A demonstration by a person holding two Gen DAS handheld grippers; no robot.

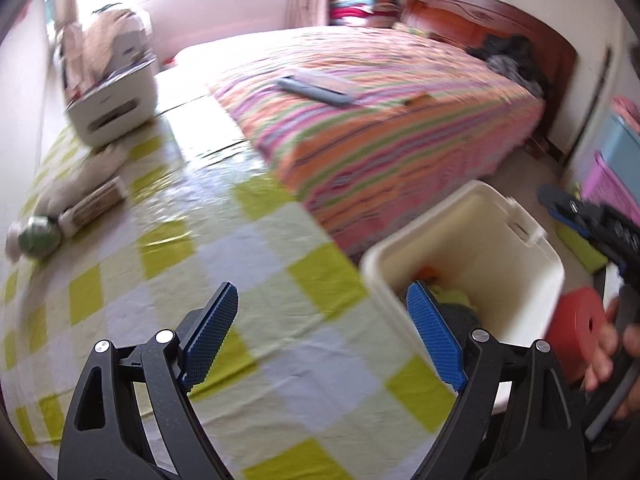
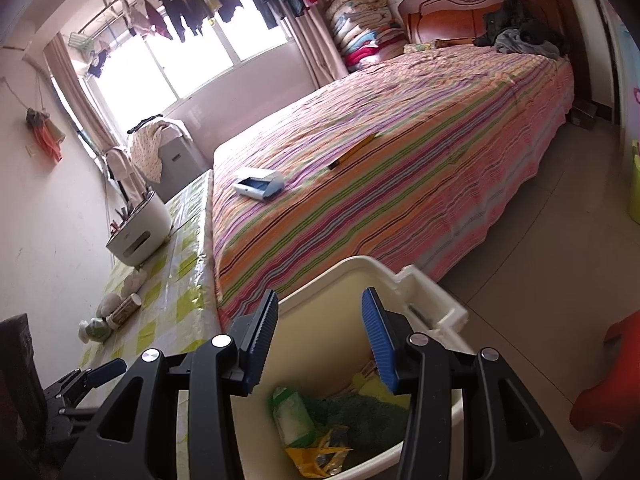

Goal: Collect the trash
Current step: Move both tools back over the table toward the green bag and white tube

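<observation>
A white bin (image 1: 484,236) stands on the floor between the checked table and the bed. In the right wrist view the bin (image 2: 340,280) holds a green-and-white bag (image 2: 292,416), yellow wrappers (image 2: 316,454) and a dark green piece. My left gripper (image 1: 322,300) hangs open over the table's edge, just left of the bin, with nothing between its blue pads. My right gripper (image 2: 320,300) is above the bin's mouth, open halfway and empty. A green round item (image 1: 40,236) and a brown printed tube (image 1: 96,204) lie at the table's far left.
A checked yellow-green cloth (image 1: 280,360) covers the table. A white appliance (image 1: 116,100) sits at its far end. The striped bed (image 2: 400,160) bears a grey case (image 2: 260,186) and a pencil (image 2: 354,152). A red stool (image 2: 608,384) stands right of the bin.
</observation>
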